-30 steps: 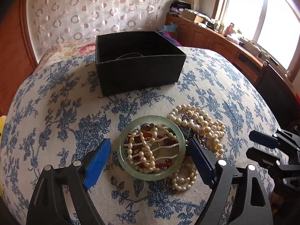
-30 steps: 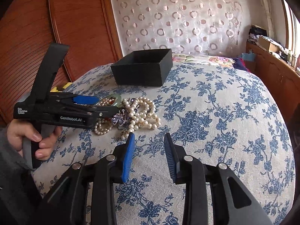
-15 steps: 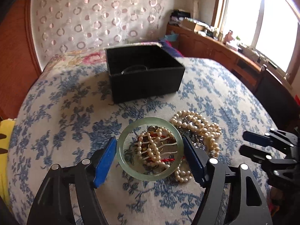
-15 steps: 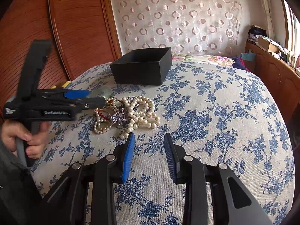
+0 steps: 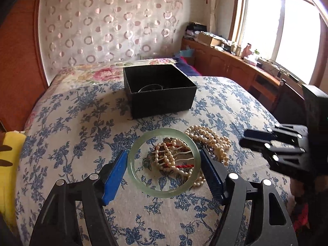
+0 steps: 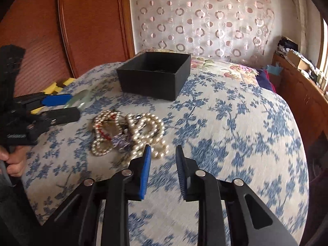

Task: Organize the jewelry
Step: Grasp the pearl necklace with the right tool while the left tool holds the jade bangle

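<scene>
My left gripper (image 5: 164, 164) is shut on a pale green jade bangle (image 5: 136, 153) and holds it level above the bed, over a heap of pearl strands (image 5: 213, 141) with a red cord. In the right wrist view the left gripper (image 6: 61, 106) holds the bangle (image 6: 80, 100) clear of the pearl heap (image 6: 147, 127). An open black box (image 5: 160, 90) stands farther back with a thin ring-shaped piece inside; it also shows in the right wrist view (image 6: 155, 75). My right gripper (image 6: 163, 153) is open and empty, just in front of the pearls, and shows in the left wrist view (image 5: 254, 139).
The bed has a blue floral cover (image 6: 235, 123). A wooden headboard (image 6: 90, 20) and a curtain with ring pattern (image 5: 106, 24) are behind the box. A yellow item (image 5: 10, 164) lies at the left edge. A wooden cabinet with clutter (image 5: 235, 61) runs under the window.
My left gripper has lifted the jade bangle off the pearl heap and drawn back. My right gripper has moved forward toward the pearls, still open.
</scene>
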Action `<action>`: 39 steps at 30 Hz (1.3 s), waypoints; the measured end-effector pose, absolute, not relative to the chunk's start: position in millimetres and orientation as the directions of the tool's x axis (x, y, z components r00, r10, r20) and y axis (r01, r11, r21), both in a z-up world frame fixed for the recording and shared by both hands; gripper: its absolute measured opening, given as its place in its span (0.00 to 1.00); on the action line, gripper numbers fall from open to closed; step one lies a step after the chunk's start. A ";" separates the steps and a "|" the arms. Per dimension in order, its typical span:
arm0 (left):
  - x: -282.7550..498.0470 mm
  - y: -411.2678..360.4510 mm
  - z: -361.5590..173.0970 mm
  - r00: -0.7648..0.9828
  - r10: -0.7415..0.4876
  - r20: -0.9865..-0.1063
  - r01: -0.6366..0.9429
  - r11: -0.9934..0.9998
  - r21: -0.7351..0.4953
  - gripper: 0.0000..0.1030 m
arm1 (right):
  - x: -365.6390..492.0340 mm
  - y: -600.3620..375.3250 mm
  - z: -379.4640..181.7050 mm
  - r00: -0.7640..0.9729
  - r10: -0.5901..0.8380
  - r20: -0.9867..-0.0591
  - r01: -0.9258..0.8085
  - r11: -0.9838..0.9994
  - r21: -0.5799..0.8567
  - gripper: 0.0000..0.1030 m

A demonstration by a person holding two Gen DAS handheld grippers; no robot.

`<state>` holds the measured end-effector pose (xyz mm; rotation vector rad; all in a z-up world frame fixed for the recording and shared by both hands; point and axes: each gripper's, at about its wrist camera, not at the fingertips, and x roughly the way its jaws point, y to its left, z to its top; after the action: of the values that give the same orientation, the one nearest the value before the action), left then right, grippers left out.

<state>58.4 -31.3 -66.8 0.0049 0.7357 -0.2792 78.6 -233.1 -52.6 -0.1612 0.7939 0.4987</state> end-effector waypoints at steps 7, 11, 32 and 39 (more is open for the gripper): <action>57.6 -30.8 -69.7 0.699 -0.257 -0.667 0.259 0.961 -0.099 0.67 | 103.3 -221.4 -63.9 0.530 0.362 -0.767 -0.525 0.850 0.039 0.22; 56.8 -31.0 -70.4 0.699 -0.259 -0.666 0.260 0.960 -0.100 0.67 | 106.6 -210.2 -70.9 0.523 0.329 -0.786 -0.537 0.844 -0.004 0.22; 54.4 -19.6 -53.6 0.736 -0.248 -0.630 0.245 0.965 -0.093 0.67 | 99.0 -224.7 4.7 0.647 0.384 -0.659 -0.533 0.846 -0.031 0.08; 56.1 -16.9 -42.9 0.753 -0.244 -0.612 0.246 0.966 -0.082 0.67 | 105.0 -225.5 31.7 0.687 0.375 -0.623 -0.518 0.854 -0.057 0.08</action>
<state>56.1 -16.9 -42.9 0.0040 0.6671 -0.2674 105.0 -225.5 31.7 -0.2367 0.6410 0.5052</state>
